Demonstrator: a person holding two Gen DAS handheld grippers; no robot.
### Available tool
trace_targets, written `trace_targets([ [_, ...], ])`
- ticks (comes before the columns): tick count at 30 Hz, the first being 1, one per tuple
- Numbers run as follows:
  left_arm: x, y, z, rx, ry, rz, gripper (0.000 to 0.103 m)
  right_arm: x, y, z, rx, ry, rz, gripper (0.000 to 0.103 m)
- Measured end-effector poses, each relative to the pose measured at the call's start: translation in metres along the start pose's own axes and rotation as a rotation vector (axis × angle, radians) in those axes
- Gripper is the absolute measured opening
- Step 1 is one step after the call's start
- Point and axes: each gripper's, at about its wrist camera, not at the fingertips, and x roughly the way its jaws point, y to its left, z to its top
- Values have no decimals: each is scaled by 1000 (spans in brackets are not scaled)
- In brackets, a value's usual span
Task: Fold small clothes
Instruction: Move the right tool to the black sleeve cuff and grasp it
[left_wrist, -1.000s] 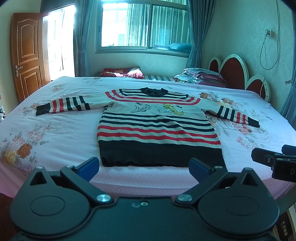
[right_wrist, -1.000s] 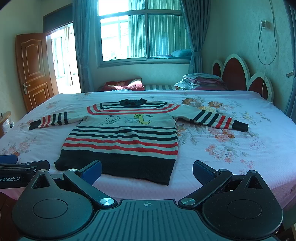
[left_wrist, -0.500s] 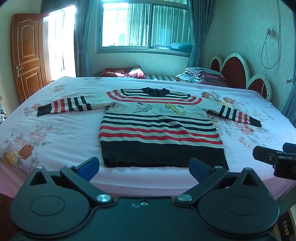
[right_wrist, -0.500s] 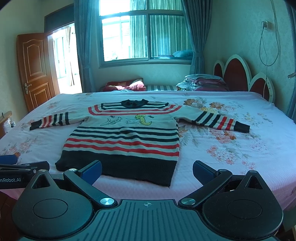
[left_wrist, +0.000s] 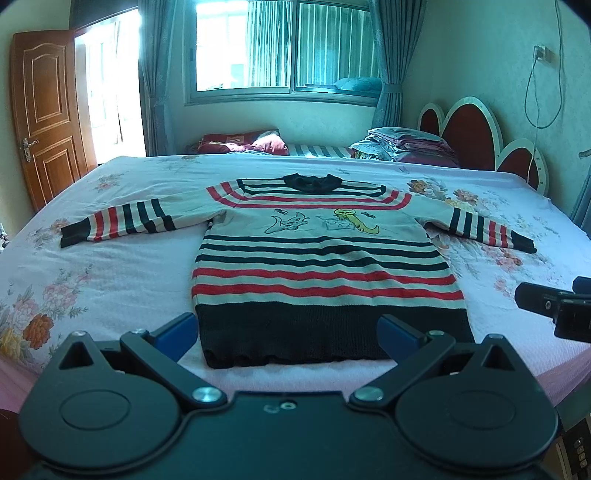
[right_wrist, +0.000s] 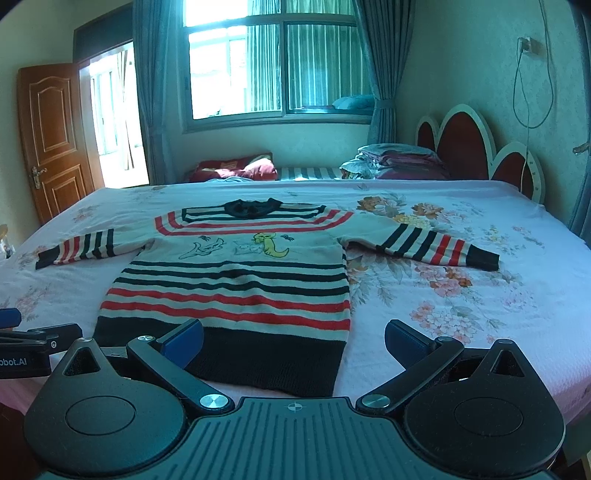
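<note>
A small striped sweater (left_wrist: 321, 258) with red, black and cream bands and cartoon pictures lies flat, face up, on the bed, both sleeves spread out; it also shows in the right wrist view (right_wrist: 236, 280). My left gripper (left_wrist: 288, 334) is open and empty, hovering at the sweater's black hem. My right gripper (right_wrist: 293, 341) is open and empty, at the hem's right corner. The right gripper shows at the right edge of the left wrist view (left_wrist: 554, 306). The left gripper shows at the left edge of the right wrist view (right_wrist: 29, 350).
The bed (left_wrist: 110, 273) has a pink floral sheet. Folded bedding (left_wrist: 402, 144) and a red pillow (left_wrist: 243, 142) lie at the far side by the headboard (left_wrist: 469, 129). A wooden door (left_wrist: 44, 114) stands at the left.
Both grippers have moved forward toward the bed; the sweater's hem now sits between their fingers in view. Both stay open.
</note>
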Motion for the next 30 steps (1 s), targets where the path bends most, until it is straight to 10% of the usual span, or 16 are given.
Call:
trace_targets([
  [30, 148, 10, 87, 45, 14, -96, 103, 139, -39, 77, 120, 17, -184, 103],
])
